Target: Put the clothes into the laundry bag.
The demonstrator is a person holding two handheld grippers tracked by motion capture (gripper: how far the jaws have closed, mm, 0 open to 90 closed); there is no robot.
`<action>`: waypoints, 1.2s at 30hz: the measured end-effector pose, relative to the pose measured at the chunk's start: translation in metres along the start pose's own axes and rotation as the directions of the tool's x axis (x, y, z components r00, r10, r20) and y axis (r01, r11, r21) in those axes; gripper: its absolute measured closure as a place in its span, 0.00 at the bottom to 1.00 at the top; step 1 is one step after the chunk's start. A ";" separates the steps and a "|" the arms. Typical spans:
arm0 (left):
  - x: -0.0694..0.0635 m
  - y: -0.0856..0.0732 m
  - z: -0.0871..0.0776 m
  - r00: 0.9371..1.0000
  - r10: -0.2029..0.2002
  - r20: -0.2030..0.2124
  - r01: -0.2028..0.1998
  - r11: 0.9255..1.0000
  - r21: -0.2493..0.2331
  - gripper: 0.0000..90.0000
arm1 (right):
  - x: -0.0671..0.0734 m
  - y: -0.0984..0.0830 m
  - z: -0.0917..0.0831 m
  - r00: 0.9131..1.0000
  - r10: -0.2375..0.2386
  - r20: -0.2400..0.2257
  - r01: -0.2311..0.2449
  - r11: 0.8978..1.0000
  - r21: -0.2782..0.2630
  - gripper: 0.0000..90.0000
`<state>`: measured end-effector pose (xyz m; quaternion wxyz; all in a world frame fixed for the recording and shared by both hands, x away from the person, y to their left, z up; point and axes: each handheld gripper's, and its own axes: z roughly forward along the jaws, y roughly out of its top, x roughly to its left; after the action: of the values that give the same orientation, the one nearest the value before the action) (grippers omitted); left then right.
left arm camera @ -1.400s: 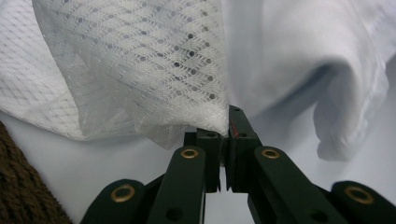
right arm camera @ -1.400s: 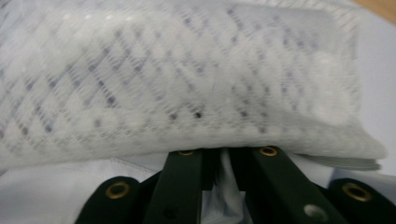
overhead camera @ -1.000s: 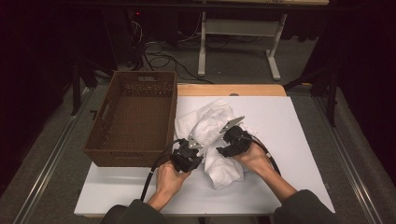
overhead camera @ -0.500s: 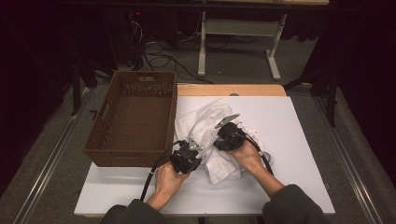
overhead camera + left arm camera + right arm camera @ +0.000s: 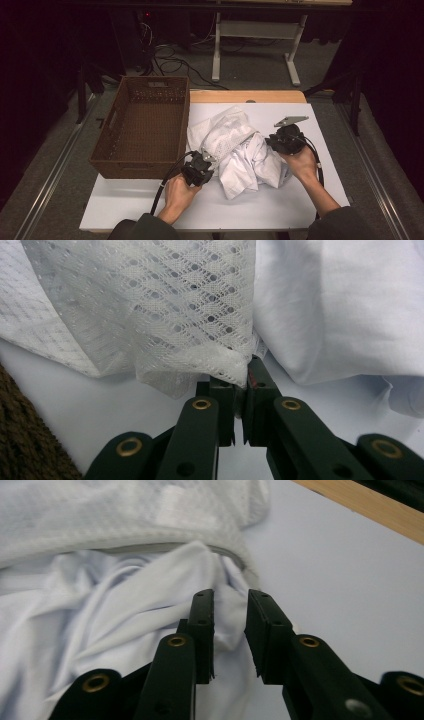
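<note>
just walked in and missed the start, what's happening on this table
A person works a crumpled white garment on the white table with a hand-held gripper in each hand. The left hand-held gripper is clamped on the garment's lacy edge. The right hand-held gripper has just been closing, its jaws apart around a fold. The brown wicker basket beside it holds nothing.

No lettering, label, brand, number or sign can be read anywhere here. The white cloth (image 5: 240, 150), the brown woven basket (image 5: 142, 130) and the counter (image 5: 310, 200) all show bare surfaces without any print.
</note>
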<state>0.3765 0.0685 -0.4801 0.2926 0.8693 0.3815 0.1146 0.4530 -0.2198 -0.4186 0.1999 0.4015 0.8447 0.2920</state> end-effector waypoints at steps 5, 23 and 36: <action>0.000 0.000 -0.001 1.000 -0.003 -0.004 0.003 1.000 -0.009 0.95 | -0.015 -0.002 0.025 0.998 0.066 0.013 -0.067 0.996 0.053 0.67; 0.000 0.002 -0.004 1.000 -0.004 0.009 0.005 0.998 -0.057 0.93 | 0.017 -0.016 0.068 0.995 -0.016 -0.103 0.038 0.976 0.213 0.96; 0.002 0.004 -0.004 1.000 -0.017 0.003 0.017 0.998 -0.066 0.93 | 0.033 -0.034 0.009 0.994 -0.048 -0.097 0.059 0.991 0.116 0.64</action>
<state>0.3783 0.0693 -0.4749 0.3224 0.8560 0.3847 0.1236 0.4194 -0.2073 -0.4510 0.1433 0.3757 0.8796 0.2542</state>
